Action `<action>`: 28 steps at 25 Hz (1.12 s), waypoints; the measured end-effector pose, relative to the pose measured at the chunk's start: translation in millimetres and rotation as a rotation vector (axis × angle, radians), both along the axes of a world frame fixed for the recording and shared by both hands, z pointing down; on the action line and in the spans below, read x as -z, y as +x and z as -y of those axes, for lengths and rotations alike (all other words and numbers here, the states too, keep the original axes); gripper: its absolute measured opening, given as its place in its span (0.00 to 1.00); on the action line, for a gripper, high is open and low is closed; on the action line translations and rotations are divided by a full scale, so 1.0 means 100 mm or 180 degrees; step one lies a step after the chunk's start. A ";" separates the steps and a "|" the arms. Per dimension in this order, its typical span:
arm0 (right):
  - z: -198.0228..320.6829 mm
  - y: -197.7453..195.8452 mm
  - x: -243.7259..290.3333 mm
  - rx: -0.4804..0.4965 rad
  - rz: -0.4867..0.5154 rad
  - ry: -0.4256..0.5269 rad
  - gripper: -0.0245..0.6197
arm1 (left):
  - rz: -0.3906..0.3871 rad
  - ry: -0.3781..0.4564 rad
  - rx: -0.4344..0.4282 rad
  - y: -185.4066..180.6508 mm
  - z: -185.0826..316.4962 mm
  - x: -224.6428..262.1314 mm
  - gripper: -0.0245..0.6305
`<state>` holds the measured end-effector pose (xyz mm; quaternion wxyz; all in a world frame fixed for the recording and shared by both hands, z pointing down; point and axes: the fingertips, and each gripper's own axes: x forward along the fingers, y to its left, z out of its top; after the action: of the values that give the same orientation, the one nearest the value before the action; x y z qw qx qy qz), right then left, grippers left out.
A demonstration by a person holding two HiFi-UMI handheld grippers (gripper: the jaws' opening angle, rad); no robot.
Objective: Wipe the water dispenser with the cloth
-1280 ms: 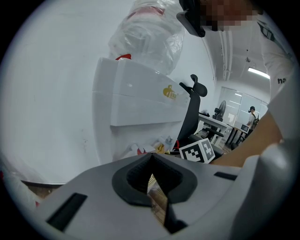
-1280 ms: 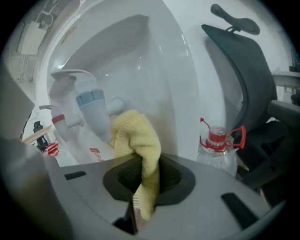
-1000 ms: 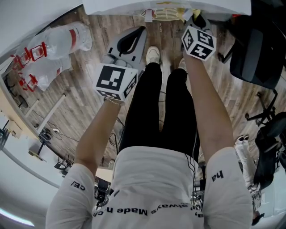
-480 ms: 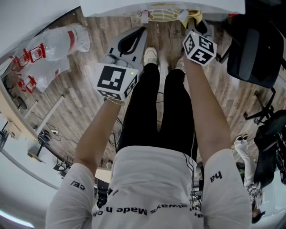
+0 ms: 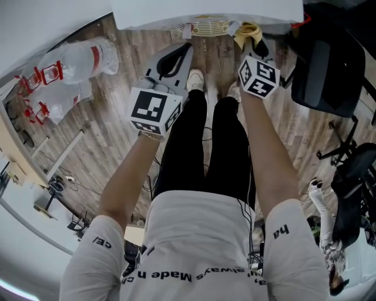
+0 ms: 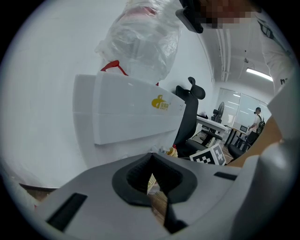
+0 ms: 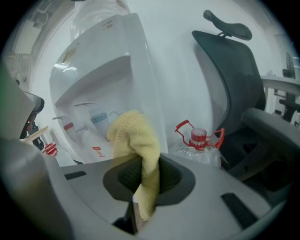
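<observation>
The white water dispenser [image 5: 205, 12] stands at the top of the head view, its drip grille [image 5: 205, 26] facing me. My right gripper [image 5: 254, 44] is shut on a yellow cloth [image 5: 248, 32] just in front of the dispenser's right side. In the right gripper view the cloth [image 7: 136, 140] bunches up out of the gripper [image 7: 140, 187], close to the dispenser [image 7: 103, 70] and its red tap [image 7: 70, 126] and blue tap [image 7: 98, 117]. My left gripper [image 5: 173, 56] is held lower and to the left, shut and with nothing in it. Its own view shows the dispenser [image 6: 122, 112] ahead of the gripper [image 6: 152, 187], with a plastic-wrapped bottle [image 6: 140, 42] on top.
Plastic-wrapped water bottles [image 5: 76, 59] lie on the wood floor at left, and another bottle with a red handle [image 7: 199, 140] is beside the dispenser. A black office chair [image 5: 323, 64] stands close at right. Cables [image 5: 64, 176] trail along the wall at left.
The right gripper has drawn slightly back from the dispenser, and the yellow cloth shows more fully. The left gripper has hardly moved.
</observation>
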<state>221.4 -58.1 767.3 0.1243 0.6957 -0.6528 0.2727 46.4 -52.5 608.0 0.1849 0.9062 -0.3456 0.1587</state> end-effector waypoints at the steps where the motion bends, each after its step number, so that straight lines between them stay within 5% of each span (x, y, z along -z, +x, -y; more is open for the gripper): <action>1: -0.03 0.00 0.04 0.0039 -0.0030 0.0000 0.13 | -0.0003 0.0009 -0.0002 0.01 -0.01 0.05 0.06; 15: -0.19 0.06 1.47 0.0522 -0.0310 0.0493 0.13 | -0.0119 0.0203 0.0047 0.11 -0.02 0.80 0.06; 28: -0.47 -0.37 3.11 0.1061 -0.0376 0.0849 0.13 | -0.0379 0.0345 0.0140 -0.06 -0.18 1.89 0.06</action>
<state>184.4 -10.9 456.5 0.1125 0.6032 -0.7807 0.1185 40.3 -34.7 419.2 0.1592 0.9149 -0.3620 0.0815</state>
